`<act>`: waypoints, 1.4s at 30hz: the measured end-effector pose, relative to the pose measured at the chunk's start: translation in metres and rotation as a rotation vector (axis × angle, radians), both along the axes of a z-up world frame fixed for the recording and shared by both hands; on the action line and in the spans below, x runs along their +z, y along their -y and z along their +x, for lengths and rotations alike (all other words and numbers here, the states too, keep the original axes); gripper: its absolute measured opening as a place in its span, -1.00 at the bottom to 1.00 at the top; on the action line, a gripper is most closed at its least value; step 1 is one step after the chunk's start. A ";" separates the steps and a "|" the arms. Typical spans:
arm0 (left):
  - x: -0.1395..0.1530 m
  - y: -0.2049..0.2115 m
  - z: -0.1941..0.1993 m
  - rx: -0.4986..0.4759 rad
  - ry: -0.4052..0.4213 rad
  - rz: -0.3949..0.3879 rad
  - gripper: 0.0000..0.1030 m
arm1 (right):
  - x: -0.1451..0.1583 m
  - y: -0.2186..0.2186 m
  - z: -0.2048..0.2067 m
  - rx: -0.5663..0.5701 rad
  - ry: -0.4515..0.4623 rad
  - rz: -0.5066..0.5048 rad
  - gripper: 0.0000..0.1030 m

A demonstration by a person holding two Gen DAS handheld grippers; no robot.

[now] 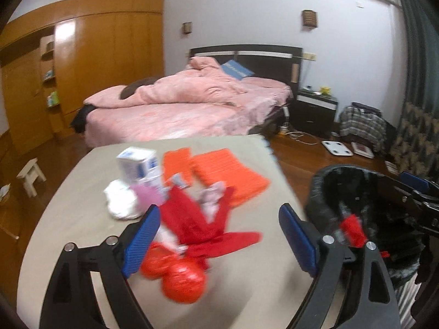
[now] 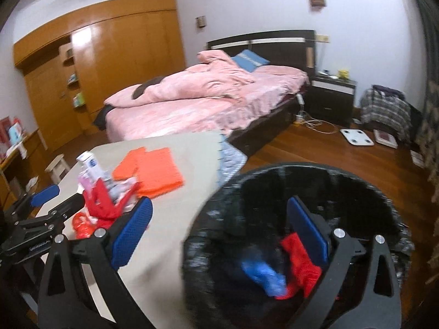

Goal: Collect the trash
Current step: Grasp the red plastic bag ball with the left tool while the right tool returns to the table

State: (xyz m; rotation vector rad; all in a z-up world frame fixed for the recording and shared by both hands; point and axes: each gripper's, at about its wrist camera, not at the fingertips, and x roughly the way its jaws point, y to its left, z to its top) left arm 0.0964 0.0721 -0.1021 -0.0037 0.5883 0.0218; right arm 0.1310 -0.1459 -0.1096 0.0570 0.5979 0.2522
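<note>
Left gripper [image 1: 219,235], jaws apart over the red wrapper heap [image 1: 192,233] on the table [image 1: 68,219]; right gripper [image 2: 222,235], jaws apart, empty, above the bin [image 2: 343,175]: lower squarely, then close.

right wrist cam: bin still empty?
No. The black-lined trash bin already holds a red item and a blue item at its bottom.

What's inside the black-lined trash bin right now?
In the trash bin, lined with a black bag, lie a red piece and a blue piece, both blurred. The right gripper hangs open above it. The dark bottom beneath them is hidden.
</note>
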 end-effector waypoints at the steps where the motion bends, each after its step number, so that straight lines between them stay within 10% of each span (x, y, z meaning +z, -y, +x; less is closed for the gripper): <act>1: -0.003 -0.007 -0.001 0.016 -0.009 -0.003 0.67 | -0.001 -0.008 0.000 0.017 0.002 -0.005 0.86; 14: -0.055 -0.035 -0.003 0.118 -0.125 -0.047 0.45 | -0.023 -0.055 0.002 0.108 0.034 -0.025 0.86; 23: -0.077 -0.040 0.006 0.136 -0.210 -0.081 -0.11 | -0.034 -0.062 0.004 0.117 0.008 -0.037 0.86; 42: -0.039 -0.076 -0.014 0.196 -0.097 -0.031 -0.31 | -0.048 -0.122 0.020 0.225 -0.014 -0.041 0.85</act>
